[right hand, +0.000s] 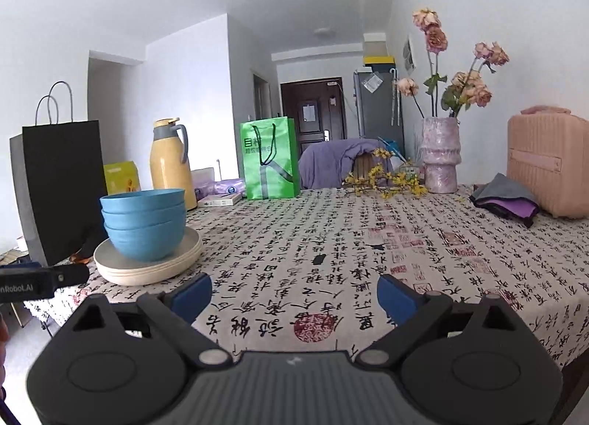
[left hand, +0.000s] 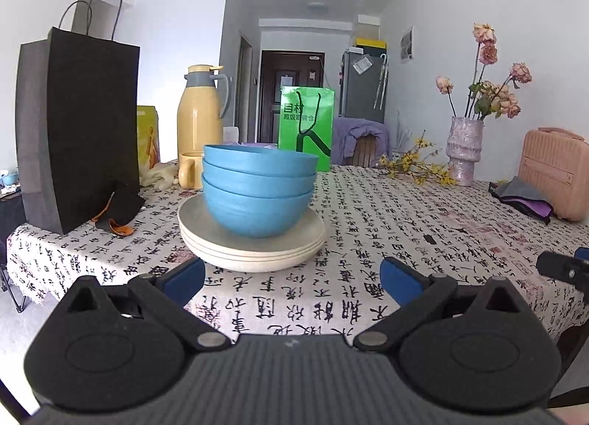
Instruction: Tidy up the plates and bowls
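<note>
Left wrist view: left gripper point(left hand: 292, 279) jaws spread wide, nothing between them, low over table point(left hand: 405, 226), just short of stack. Three blue bowls point(left hand: 257, 197) nested, seated on stacked cream plates point(left hand: 250, 244). Black bag point(left hand: 77, 130) and yellow flask point(left hand: 200, 108) near.

Right wrist view: right gripper point(right hand: 294, 296) likewise agape, empty, over bare cloth; bowls point(right hand: 143, 222) on plates point(right hand: 147, 263) well left.

Judgement: stacking appears complete. Further move, if any, calls for gripping plate rim.
</note>
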Demonstrator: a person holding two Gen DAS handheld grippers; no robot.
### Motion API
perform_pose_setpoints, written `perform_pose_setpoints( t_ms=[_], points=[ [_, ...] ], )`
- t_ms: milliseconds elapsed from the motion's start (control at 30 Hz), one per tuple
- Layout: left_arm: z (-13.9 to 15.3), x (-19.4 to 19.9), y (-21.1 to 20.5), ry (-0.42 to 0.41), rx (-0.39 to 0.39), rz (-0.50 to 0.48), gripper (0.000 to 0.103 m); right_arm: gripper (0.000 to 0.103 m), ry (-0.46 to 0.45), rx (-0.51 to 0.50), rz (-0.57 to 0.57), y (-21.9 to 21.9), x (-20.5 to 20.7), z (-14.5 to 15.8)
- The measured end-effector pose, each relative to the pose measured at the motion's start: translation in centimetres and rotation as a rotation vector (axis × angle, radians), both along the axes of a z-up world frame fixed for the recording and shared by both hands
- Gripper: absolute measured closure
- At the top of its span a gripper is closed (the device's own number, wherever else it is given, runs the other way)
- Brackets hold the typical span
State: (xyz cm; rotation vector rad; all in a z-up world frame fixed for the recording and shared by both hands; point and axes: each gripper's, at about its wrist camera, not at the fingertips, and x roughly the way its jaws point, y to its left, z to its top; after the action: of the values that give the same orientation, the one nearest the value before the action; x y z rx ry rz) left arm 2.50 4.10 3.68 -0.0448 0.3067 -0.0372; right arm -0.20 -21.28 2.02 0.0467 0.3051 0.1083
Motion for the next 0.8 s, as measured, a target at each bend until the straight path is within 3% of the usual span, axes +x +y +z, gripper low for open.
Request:
perform_pose_setpoints(
  t_ms=[800],
  points=[
    [1.2, -1.0, -0.5, -0.053, 0.019, -0.019, 0.000, 0.005, -0.027, -0.018, 0.005, 0.2, 0.2, 0.2]
  ],
)
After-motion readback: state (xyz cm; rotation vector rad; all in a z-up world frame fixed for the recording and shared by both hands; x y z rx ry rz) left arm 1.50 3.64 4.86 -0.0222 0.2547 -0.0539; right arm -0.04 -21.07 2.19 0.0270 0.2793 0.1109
